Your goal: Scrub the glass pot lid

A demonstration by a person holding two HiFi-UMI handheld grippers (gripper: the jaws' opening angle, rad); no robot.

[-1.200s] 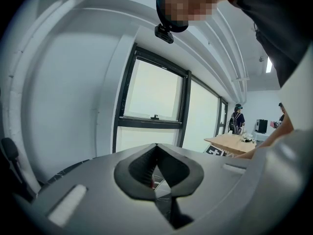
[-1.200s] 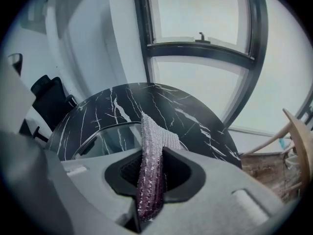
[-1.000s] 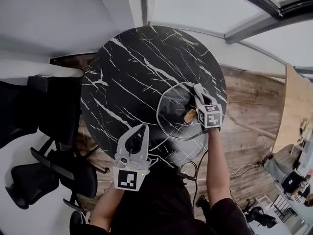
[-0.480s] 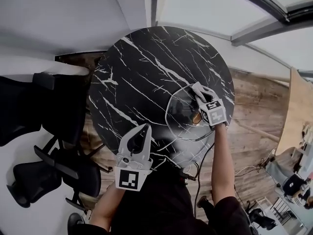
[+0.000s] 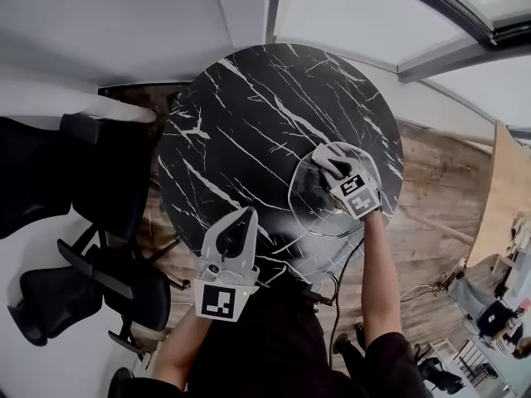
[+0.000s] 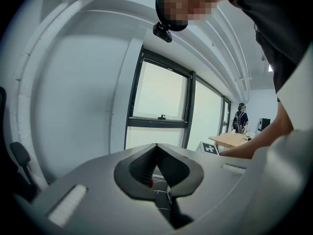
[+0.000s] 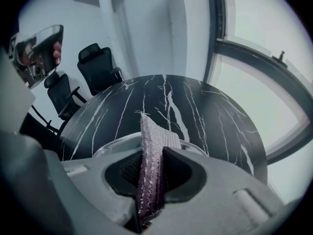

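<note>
I see the lid [image 5: 307, 211] lying flat on the table [image 5: 249, 114], toward its right edge. My right gripper [image 5: 330, 162] is over the lid's far part, jaws pinching a cloth [image 7: 154, 151] that stands up between them. I cannot tell if the cloth touches the glass. My left gripper [image 5: 241, 220] hangs at the table's near edge, jaws pressed together on nothing.

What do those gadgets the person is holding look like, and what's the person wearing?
The left gripper and right gripper are pale grey plastic shells, each narrowing into two fingers lined with dark ribbed pads. Each carries a cube printed with black-and-white square markers. The person wears a black short-sleeved top.
</note>
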